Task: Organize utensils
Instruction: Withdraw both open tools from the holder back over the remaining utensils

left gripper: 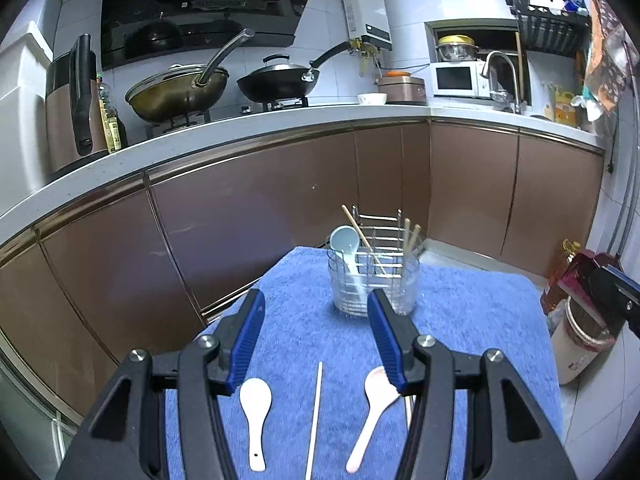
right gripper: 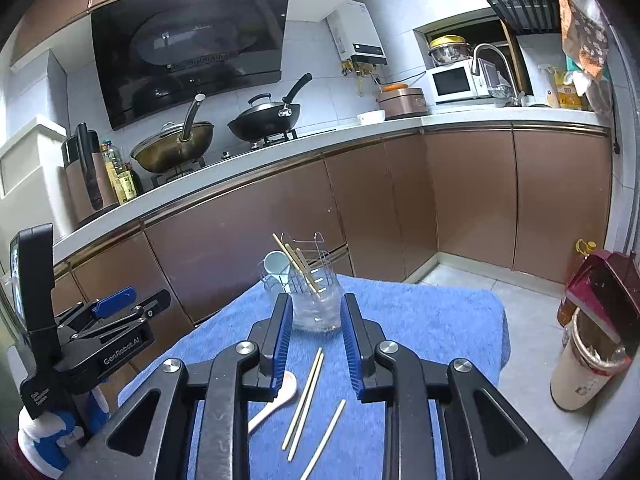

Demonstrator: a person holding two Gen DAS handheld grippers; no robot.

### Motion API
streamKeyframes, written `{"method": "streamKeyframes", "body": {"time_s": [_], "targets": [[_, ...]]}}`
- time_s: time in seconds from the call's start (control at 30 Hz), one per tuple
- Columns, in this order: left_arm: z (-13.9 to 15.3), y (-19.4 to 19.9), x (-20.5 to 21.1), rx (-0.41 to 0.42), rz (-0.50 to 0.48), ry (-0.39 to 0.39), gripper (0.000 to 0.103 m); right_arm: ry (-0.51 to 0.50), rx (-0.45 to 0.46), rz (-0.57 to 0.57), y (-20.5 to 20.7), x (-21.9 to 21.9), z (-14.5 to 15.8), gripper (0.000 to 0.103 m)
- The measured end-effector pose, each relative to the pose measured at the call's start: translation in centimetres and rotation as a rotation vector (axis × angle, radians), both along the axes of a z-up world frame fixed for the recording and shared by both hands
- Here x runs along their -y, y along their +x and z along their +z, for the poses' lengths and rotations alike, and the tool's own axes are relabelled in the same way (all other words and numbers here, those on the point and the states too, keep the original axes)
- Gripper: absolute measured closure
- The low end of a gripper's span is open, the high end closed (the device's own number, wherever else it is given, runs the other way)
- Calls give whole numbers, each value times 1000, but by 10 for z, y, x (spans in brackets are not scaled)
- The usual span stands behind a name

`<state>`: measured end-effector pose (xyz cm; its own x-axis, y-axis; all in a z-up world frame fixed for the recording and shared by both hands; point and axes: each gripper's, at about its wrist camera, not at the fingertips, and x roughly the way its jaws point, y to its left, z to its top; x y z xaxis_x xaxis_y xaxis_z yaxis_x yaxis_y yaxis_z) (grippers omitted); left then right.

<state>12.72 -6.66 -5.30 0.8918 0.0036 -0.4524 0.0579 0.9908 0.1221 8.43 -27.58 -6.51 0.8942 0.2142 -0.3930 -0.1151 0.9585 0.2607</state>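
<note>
A clear utensil holder with a wire rack (left gripper: 374, 280) (right gripper: 316, 312) stands at the far end of a blue towel (left gripper: 296, 320) (right gripper: 420, 320). It holds a light-blue spoon (left gripper: 344, 242) and several chopsticks (left gripper: 410, 236). My left gripper (left gripper: 317, 300) is open and empty, short of the holder. Below it lie a white spoon (left gripper: 255, 408), a single chopstick (left gripper: 314, 420) and a pinkish spoon (left gripper: 372, 404). My right gripper (right gripper: 316, 300) is open with a narrow gap and holds nothing. Under it lie three chopsticks (right gripper: 306, 396) and the pinkish spoon (right gripper: 276, 400). In the right wrist view the left gripper (right gripper: 116, 308) shows at the left edge.
Brown cabinets (left gripper: 260, 232) and a white counter (left gripper: 240, 136) with two woks (left gripper: 176, 92) run behind the towel. A lidded bin (right gripper: 588, 364) and an oil bottle (right gripper: 576, 280) stand on the tiled floor to the right.
</note>
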Motion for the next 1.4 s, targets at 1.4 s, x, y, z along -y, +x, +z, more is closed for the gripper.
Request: {"method": "streamKeyframes", "body": {"time_s": [1.4], "targets": [[-78,24,-67,-382,-165,-234,48,24,-297,11,12,-9,-56,75]]}}
